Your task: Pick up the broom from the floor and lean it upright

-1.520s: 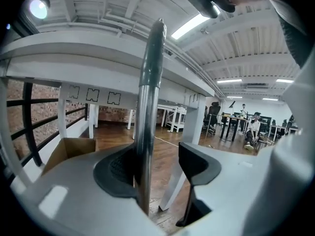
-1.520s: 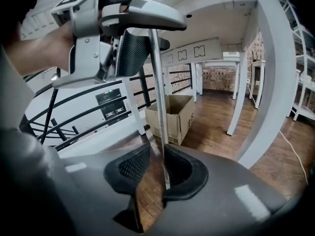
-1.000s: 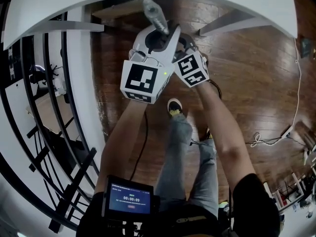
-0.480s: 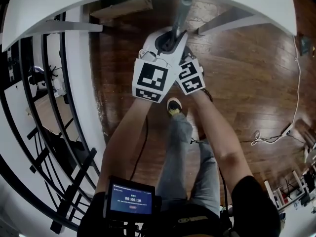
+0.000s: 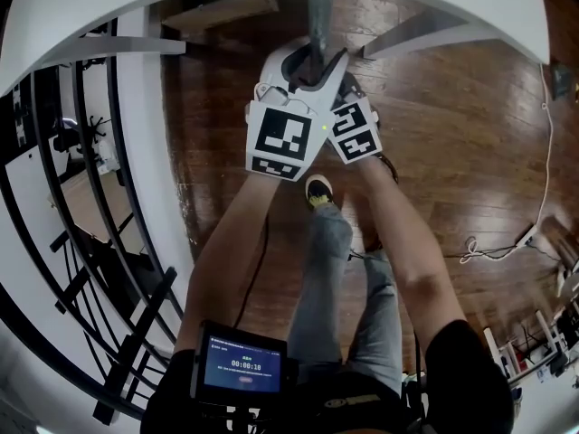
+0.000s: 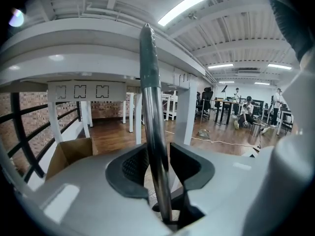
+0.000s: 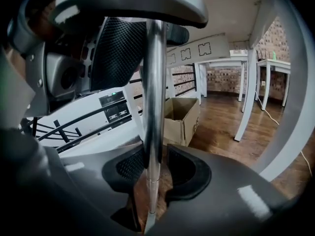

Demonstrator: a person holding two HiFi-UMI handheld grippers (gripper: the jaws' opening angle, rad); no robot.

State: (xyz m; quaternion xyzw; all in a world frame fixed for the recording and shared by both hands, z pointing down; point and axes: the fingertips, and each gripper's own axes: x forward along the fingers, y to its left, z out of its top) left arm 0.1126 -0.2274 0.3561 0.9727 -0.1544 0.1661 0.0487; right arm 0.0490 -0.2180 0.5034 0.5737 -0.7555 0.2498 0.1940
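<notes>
Wood floor (image 5: 452, 134) under a white surface (image 5: 109, 16). The broom handle (image 5: 318, 12) stands upright inside the left tongs (image 6: 155, 156) and right tongs (image 7: 156, 166). Both have just opened and sit loosely around it. Unsupported, it may topple.

The broom handle (image 5: 318, 7), first tilted toward the frame's upper left, then upper right, now stands straight at top centre. The left tongs (image 6: 158, 163) and right tongs (image 7: 156, 166) have just opened around it.

Head view looks down; gripper views share the broom handle (image 6: 150, 107).
</notes>
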